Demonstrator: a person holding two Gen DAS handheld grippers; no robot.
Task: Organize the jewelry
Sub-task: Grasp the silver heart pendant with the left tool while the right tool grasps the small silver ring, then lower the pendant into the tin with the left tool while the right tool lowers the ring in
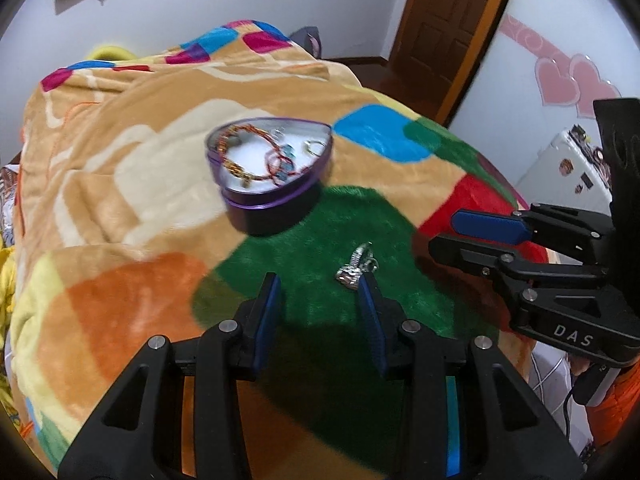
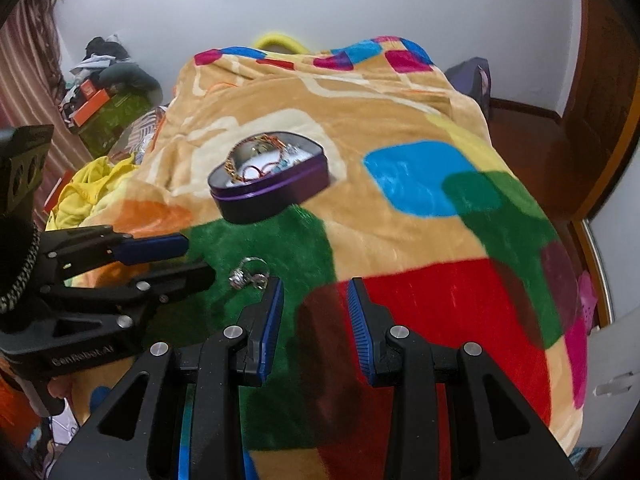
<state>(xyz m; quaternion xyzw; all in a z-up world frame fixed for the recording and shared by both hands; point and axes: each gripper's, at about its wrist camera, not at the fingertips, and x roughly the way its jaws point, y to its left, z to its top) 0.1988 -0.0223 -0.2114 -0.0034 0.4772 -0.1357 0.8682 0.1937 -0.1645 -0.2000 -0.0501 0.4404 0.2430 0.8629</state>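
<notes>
Lying on the green patch of the blanket [image 1: 320, 312], a small silver trinket [image 1: 355, 266] is the one piece of jewelry still outside the tin. In my left wrist view it sits at about one o'clock from my left gripper [image 1: 318, 290], touching or just beside the tip of the right-hand finger; I cannot tell which. My left gripper is spread wide and grasps nothing.

From my right wrist view the same trinket [image 2: 247, 274] rests at eleven o'clock, just beside the left finger of my right gripper [image 2: 316, 294], which is likewise released and empty. Each gripper shows in the other's view, coming in from the side, so both crowd the same spot.

Farther out, at twelve o'clock in both views, the purple heart-shaped tin [image 1: 270, 160] stands open on the blanket, already holding beaded bracelets [image 1: 244, 148] and a ring [image 1: 316, 148].

My judgement is that the pick-up comes next, and it looks risky. The plush pile is soft, so pressing down could bury the trinket in the fibres or snag them. It is small and irregular, so closing off-centre could flick it away. With both grippers this close, one may knock the other or push the piece aside. The tin sits on yielding bedding and could tip if bumped.
</notes>
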